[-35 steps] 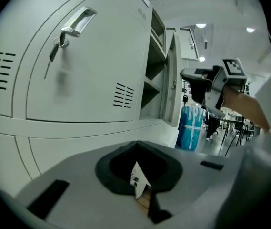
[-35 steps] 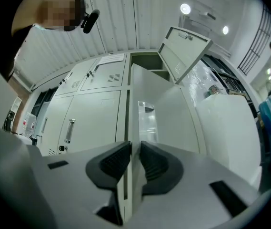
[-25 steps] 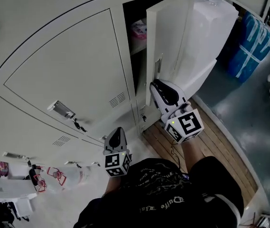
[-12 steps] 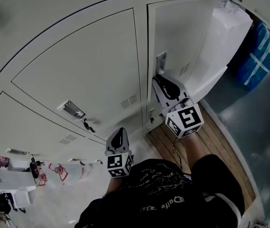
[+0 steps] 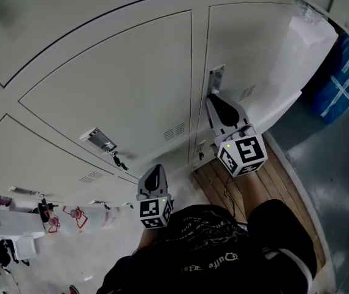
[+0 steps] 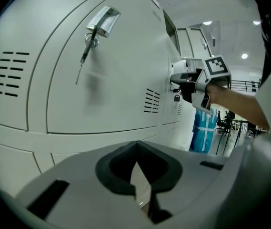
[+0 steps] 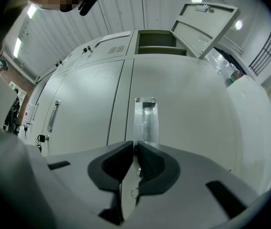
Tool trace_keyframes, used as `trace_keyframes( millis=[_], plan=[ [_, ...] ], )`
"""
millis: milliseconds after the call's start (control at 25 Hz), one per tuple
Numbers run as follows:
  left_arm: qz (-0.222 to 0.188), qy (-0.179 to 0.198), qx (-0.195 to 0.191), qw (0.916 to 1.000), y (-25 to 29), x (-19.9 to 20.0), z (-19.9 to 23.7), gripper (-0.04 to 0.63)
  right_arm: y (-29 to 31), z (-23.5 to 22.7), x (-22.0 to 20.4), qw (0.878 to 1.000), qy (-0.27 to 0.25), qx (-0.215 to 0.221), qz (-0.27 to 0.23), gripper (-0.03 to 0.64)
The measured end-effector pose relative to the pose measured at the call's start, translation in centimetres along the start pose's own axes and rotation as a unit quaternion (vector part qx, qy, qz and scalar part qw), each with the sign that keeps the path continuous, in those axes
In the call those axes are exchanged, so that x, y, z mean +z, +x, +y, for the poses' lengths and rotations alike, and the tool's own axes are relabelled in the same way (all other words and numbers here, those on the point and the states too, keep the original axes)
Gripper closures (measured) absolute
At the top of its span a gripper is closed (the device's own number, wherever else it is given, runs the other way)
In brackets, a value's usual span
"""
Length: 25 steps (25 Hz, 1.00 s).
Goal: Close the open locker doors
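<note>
The grey locker door point(image 5: 248, 60) that my right gripper point(image 5: 214, 101) leans on lies flush with the row. Its tips rest just below the metal latch plate point(image 5: 216, 78) point(image 7: 146, 118). Its jaws have just been closing and stand together with nothing between them; a small key point(image 6: 176, 98) hangs below them. Higher up, another locker door point(image 7: 204, 20) stands open over a dark compartment. My left gripper point(image 5: 153, 173) point(image 6: 136, 144) is shut and empty, held low in front of the wide closed door point(image 5: 113, 90), whose latch with a key point(image 6: 102, 20) is up and to the left.
A white bulky bag point(image 5: 303, 54) and a blue bag point(image 5: 346, 78) stand right of the lockers. A wooden platform point(image 5: 272, 176) runs along their base. Bottles and small clutter point(image 5: 15, 228) lie on the floor at lower left.
The right locker door has swung from wide open to flush, hiding the dark shelf inside. My right gripper followed it in toward the lockers. The left gripper hardly moved.
</note>
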<state>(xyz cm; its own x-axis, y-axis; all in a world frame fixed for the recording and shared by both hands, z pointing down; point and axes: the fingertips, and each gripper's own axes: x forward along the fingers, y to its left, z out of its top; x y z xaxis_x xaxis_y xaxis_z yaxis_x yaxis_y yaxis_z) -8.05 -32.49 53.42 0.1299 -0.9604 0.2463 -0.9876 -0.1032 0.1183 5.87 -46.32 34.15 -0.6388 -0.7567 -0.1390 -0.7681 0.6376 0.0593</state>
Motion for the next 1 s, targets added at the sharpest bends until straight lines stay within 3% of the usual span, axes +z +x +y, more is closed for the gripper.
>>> trace_keyframes(
  millis=[160, 280, 400, 640, 1000],
  plan=[
    [0.002, 0.001, 0.0, 1.0, 0.1, -0.1, 0.0, 0.588, 0.0, -0.1, -0.1, 1.0, 0.013, 0.005, -0.002, 0.588],
    [0.003, 0.002, -0.006, 1.0, 0.4, -0.1, -0.5, 0.588, 0.0, 0.5, -0.1, 0.998, 0.034, 0.043, 0.012, 0.582],
    [0.006, 0.005, -0.017, 0.9998, 0.7, -0.1, -1.6, 0.588, -0.2, 1.1, 0.4, 0.996, 0.033, 0.076, 0.025, 0.483],
    [0.003, 0.011, -0.058, 0.9983, 1.4, 0.2, -4.9, 0.588, -2.6, -2.6, 5.0, 0.998, 0.035, 0.055, -0.027, 0.474],
    [-0.004, 0.011, -0.119, 0.9929, 2.3, 1.3, -10.2, 0.588, -9.7, -13.0, 14.5, 0.995, -0.025, -0.047, -0.089, 0.463]
  ],
)
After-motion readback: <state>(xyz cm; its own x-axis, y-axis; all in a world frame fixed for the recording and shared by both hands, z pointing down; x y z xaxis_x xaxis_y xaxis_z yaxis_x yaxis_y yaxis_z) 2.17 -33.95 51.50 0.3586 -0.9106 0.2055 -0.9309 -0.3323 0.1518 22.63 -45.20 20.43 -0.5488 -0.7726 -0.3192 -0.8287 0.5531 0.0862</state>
